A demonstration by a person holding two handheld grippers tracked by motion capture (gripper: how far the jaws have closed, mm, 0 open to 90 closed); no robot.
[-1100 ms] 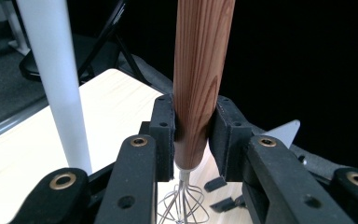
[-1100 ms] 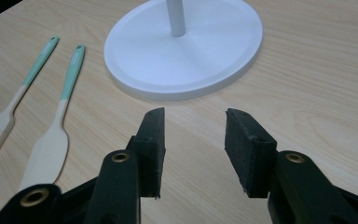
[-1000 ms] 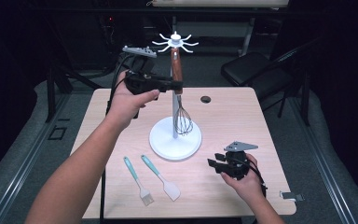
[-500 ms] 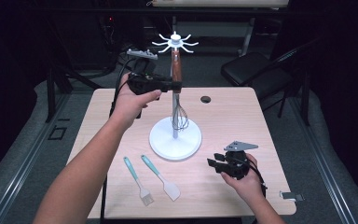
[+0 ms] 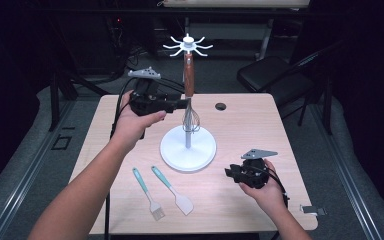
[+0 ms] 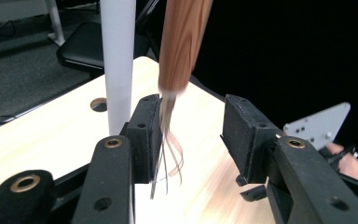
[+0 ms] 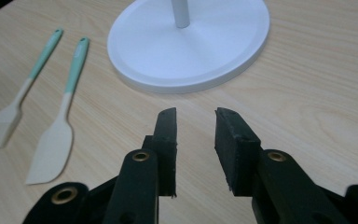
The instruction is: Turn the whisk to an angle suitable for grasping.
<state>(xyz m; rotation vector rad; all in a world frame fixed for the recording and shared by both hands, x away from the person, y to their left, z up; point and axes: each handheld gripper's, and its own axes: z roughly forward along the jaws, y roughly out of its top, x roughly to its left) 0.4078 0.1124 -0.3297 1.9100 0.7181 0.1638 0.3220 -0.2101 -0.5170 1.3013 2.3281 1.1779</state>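
Wood-handled whisk between open left gripper jaws.

whisk hangs on stand | brush left of spatula

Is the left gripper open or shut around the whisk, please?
Open: the left gripper has a wide gap, and the whisk touches just one jaw.
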